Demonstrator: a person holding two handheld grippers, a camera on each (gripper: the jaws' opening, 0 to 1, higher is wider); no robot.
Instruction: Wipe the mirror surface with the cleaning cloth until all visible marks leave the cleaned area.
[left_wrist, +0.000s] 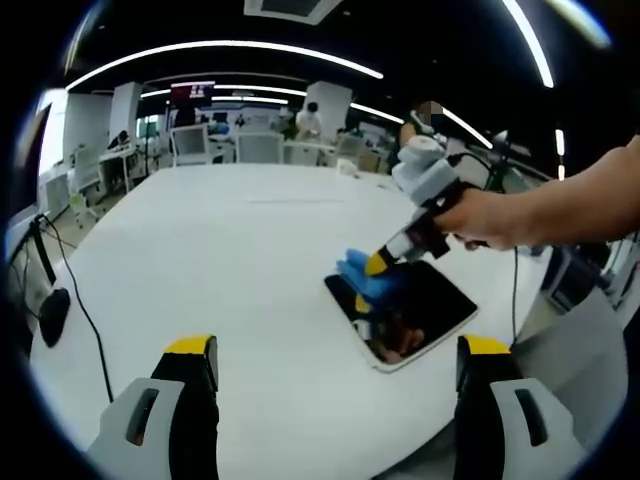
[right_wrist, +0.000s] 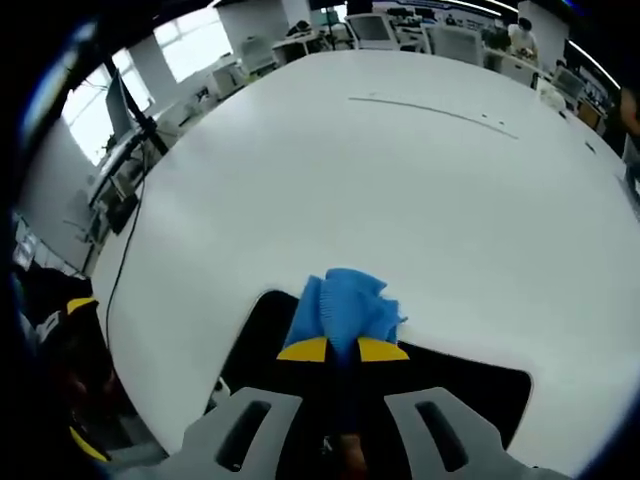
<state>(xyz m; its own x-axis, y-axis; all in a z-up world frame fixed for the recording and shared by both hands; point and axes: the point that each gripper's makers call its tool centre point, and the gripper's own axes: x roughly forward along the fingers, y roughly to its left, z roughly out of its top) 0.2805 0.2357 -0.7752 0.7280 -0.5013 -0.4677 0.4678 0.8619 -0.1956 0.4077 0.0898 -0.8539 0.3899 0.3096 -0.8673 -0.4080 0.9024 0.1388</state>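
White table (left_wrist: 200, 260) is carrying the mirror (left_wrist: 405, 315). Right gripper (right_wrist: 342, 350) is pinching the blue cloth (right_wrist: 345, 305) (jaws closed on it) against the mirror's far edge, its long axis running crosswise; left gripper (left_wrist: 335, 375) is hanging open, nearer the camera.

You have one mirror (left_wrist: 415, 315) lying on the one white worktop (left_wrist: 230, 260), and one blue cleaning cloth (left_wrist: 372, 278) on the mirror's far end. You hold two grippers: the right gripper (left_wrist: 372, 265), with its two yellow-tipped jaws pinching the cloth over the mirror, and the left gripper (left_wrist: 335, 385), its two jaws apart, nearer you than the mirror. One black cable (left_wrist: 85, 320) trails left of the mirror.
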